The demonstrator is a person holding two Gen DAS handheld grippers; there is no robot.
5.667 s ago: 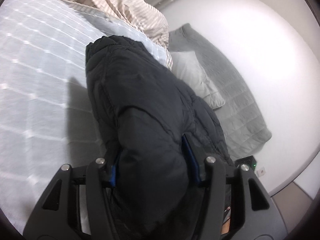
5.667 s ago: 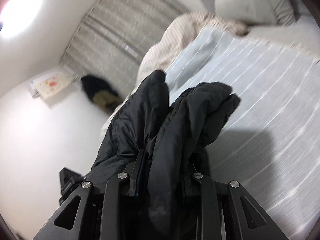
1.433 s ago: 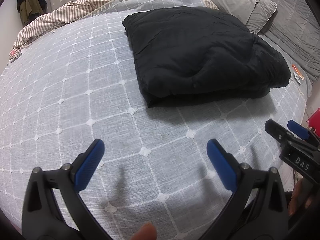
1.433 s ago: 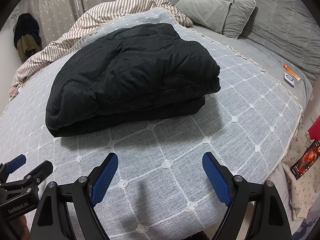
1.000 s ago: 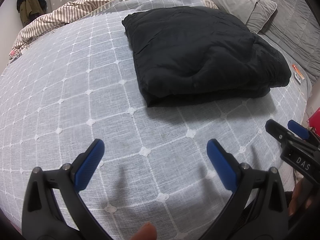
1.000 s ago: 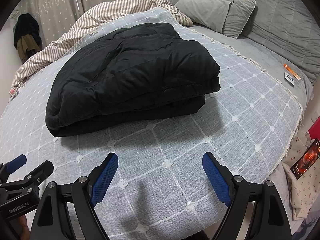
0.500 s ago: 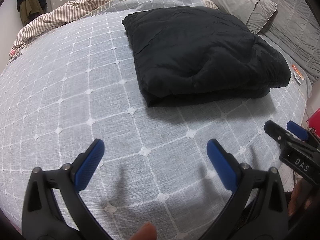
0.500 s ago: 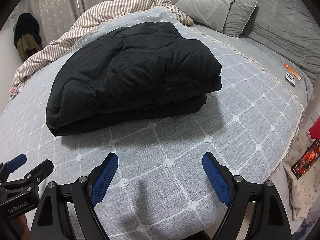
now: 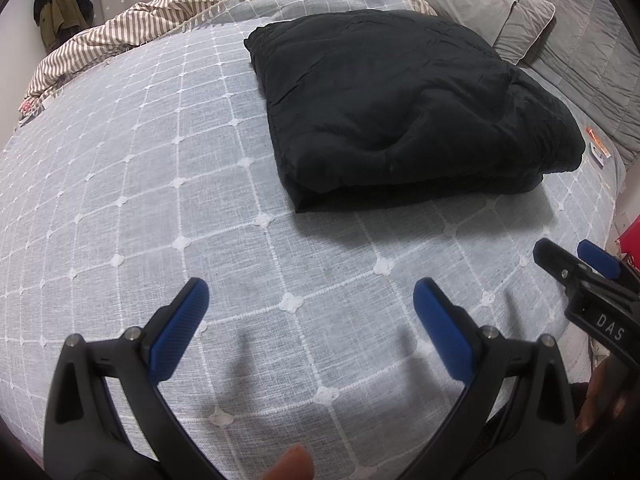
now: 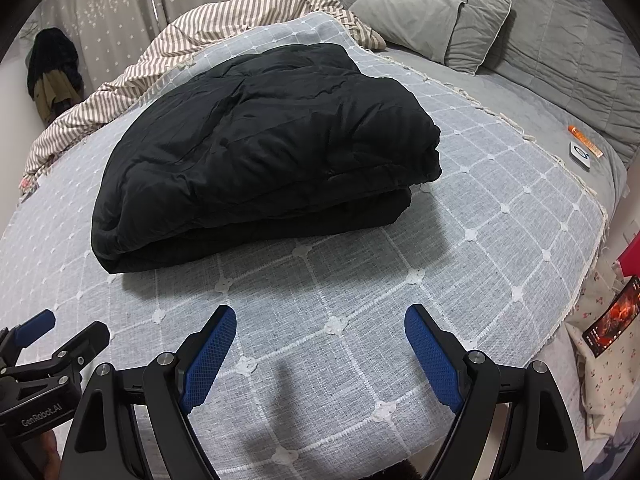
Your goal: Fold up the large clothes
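While jaws gape, folded jacket lies mid-bedspread.

The folded padded jacket lies on the grid-pattern bedspread, centre to upper left of the right wrist frame. Behind it, a striped duvet lies bunched at upper left. A pillow rests at upper right, against the quilted headboard. Two small items lie at the right edge of the bed, well apart from the jacket. The right gripper sits at the bottom centre, in front of the jacket; the left gripper appears at lower left.
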